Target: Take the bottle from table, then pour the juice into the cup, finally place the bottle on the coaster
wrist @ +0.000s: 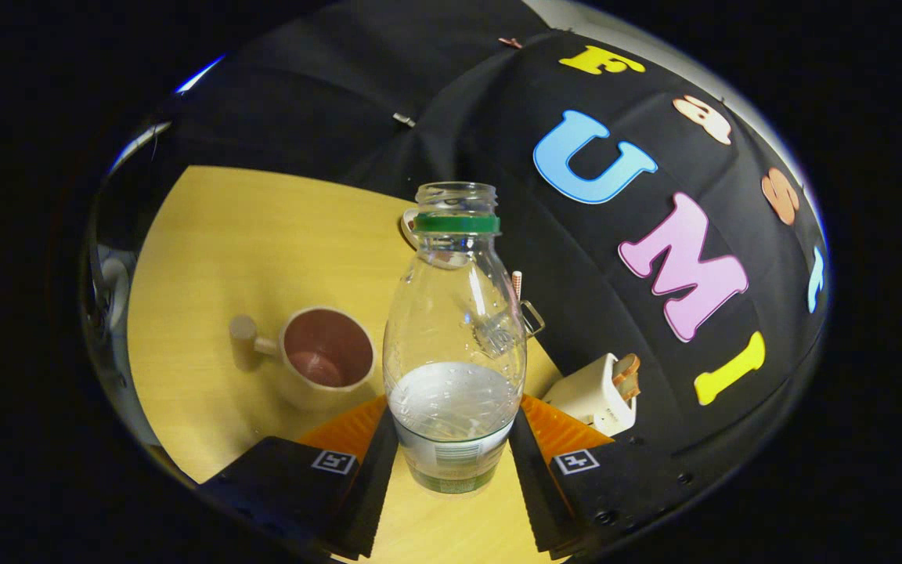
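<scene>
Bottle upright between gripper fingers, both pressing its base; cup just left.

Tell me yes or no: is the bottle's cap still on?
No: the bottle, held between the jaws, has an open mouth with only a green ring below it.

bottle fills the gap between the fingers of the gripper, both pressing its sides; cup stands near left, handle pointing left; white toaster close on right against booth wall; bare table far left gives passing room
</scene>
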`<move>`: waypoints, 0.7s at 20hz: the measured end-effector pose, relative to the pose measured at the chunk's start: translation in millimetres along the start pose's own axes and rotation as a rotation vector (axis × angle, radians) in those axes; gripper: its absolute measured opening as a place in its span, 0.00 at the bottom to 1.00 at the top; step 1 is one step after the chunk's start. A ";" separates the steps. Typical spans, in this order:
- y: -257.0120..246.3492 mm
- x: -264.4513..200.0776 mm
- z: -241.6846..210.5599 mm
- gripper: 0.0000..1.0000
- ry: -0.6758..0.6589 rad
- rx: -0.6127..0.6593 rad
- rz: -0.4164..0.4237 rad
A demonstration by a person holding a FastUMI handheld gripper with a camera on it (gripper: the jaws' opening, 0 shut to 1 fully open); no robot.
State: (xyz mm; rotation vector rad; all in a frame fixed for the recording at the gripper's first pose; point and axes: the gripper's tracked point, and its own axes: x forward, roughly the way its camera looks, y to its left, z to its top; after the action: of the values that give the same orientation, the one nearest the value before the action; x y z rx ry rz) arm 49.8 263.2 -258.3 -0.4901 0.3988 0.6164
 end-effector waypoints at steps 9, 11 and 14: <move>-62.0 25.0 25.2 0.77 -0.116 0.501 0.066; -81.1 38.3 20.2 0.77 -0.135 0.542 0.041; -97.9 56.5 10.8 0.78 -0.156 0.588 0.019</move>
State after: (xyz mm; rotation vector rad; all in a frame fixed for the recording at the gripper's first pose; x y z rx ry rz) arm 156.1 224.9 -246.5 0.1227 0.4139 0.5207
